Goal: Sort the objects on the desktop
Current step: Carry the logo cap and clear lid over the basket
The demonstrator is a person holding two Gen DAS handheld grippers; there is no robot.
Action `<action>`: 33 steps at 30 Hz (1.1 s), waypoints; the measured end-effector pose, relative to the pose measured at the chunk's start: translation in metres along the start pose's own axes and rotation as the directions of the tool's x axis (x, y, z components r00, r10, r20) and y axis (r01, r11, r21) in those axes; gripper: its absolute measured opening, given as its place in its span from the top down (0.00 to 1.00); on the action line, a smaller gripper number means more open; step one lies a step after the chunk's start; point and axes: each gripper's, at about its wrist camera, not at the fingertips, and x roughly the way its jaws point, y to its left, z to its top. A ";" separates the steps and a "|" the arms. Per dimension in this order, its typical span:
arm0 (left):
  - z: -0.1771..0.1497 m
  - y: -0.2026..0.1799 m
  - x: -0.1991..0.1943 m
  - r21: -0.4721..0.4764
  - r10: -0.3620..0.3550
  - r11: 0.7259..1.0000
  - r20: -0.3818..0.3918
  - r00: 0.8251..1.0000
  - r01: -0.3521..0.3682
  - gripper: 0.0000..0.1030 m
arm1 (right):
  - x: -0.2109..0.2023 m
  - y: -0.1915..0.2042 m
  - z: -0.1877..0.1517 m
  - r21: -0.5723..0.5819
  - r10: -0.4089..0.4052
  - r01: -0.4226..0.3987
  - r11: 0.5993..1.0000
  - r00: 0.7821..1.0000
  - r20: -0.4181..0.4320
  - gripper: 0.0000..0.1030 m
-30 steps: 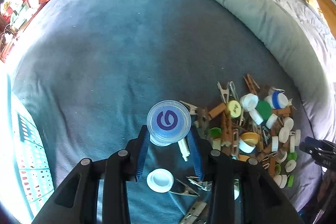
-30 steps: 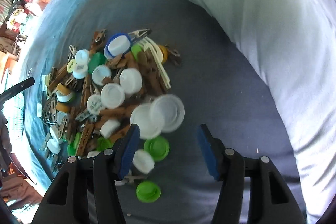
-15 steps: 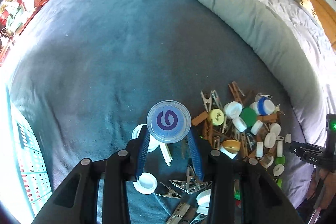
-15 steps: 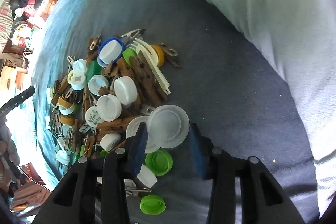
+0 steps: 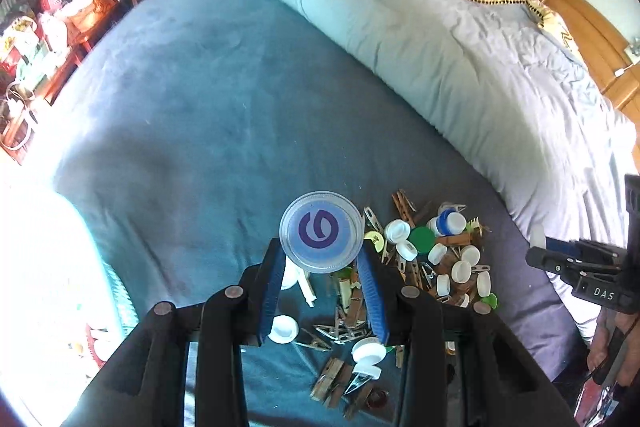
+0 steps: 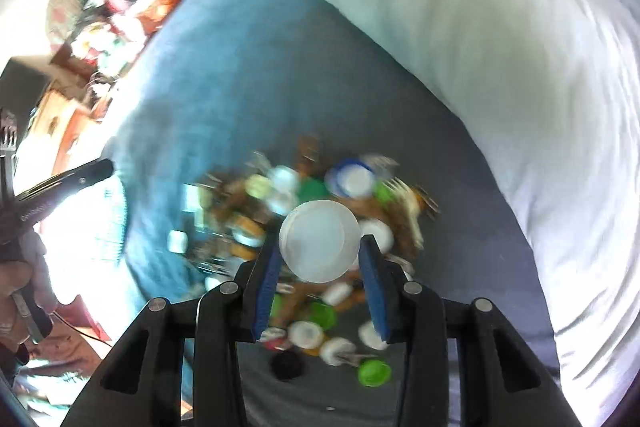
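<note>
Blue blanket [image 5: 224, 115] fills most of both views, the pale duvet [image 5: 460, 67] banked along its far and right side. On the blanket, near me, the heap [image 5: 432, 255] of caps and clothespins, spread loosely, wooden pegs lying every which way, small white, green and blue caps among them. A pale basket [image 5: 48, 267] sits at the left edge of the left view, blown out by sun, and looks to me like a place for sorted pieces. My left gripper [image 5: 320, 267] is clamped on a clear lid [image 5: 320, 231] with a purple swirl logo, blue pads [image 5: 273, 287] pressed on its opposite rim edges; lid held above the blanket, over the heap's left fringe, face toward the camera. My right gripper [image 6: 318, 267] is clamped on a plain white lid [image 6: 319, 239], likewise pinched edge to edge, held over the middle of the heap; that view is smeared with motion, so fine detail below is lost. Both lids are round discs, no long axis to speak of; flat faces point back along the fingers, rims crosswise between the pads. Relation that matters: each lid sits right at its fingertips, nothing to reach for, so the coming move is carry and drop. Basket lies left, so the left hand is much the nearer; the right must cross the heap.
</note>
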 end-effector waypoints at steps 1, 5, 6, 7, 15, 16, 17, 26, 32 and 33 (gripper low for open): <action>0.001 0.003 -0.006 -0.004 0.004 1.000 0.006 1.000 -0.004 0.63 | -0.004 0.012 0.005 -0.023 0.008 -0.008 1.000 1.000 0.008 0.63; 0.005 0.015 -0.034 -0.014 0.018 1.000 0.034 0.999 -0.018 0.63 | -0.011 0.062 0.024 -0.102 0.044 -0.041 0.994 0.999 0.023 0.63; 0.005 0.018 -0.041 -0.016 0.024 1.000 0.042 0.999 -0.024 0.63 | -0.014 0.072 0.028 -0.119 0.050 -0.046 0.992 0.998 0.026 0.63; 0.005 0.022 -0.048 -0.020 0.029 0.999 0.049 0.998 -0.028 0.63 | -0.016 0.081 0.032 -0.135 0.055 -0.050 0.990 0.998 0.028 0.63; 0.005 0.062 -0.088 -0.071 0.075 0.995 0.088 0.993 -0.069 0.63 | -0.029 0.148 0.054 -0.241 0.090 -0.077 0.968 0.995 0.043 0.63; 0.005 0.067 -0.093 -0.079 0.080 0.994 0.093 0.992 -0.073 0.63 | -0.031 0.156 0.056 -0.252 0.095 -0.081 0.964 0.995 0.043 0.63; 0.004 0.072 -0.097 -0.088 0.083 0.993 0.099 0.992 -0.075 0.63 | -0.032 0.165 0.058 -0.265 0.099 -0.084 0.960 0.994 0.043 0.63; -0.006 0.119 -0.129 -0.154 0.113 0.984 0.130 0.985 -0.093 0.63 | -0.031 0.235 0.066 -0.342 0.149 -0.131 0.931 0.989 0.027 0.63; -0.015 0.148 -0.148 -0.195 0.131 0.975 0.139 0.982 -0.102 0.63 | -0.034 0.280 0.069 -0.393 0.184 -0.163 0.905 0.983 0.015 0.63; -0.016 0.153 -0.152 -0.201 0.135 0.974 0.141 0.981 -0.105 0.63 | -0.036 0.288 0.070 -0.403 0.191 -0.169 0.899 0.981 0.014 0.63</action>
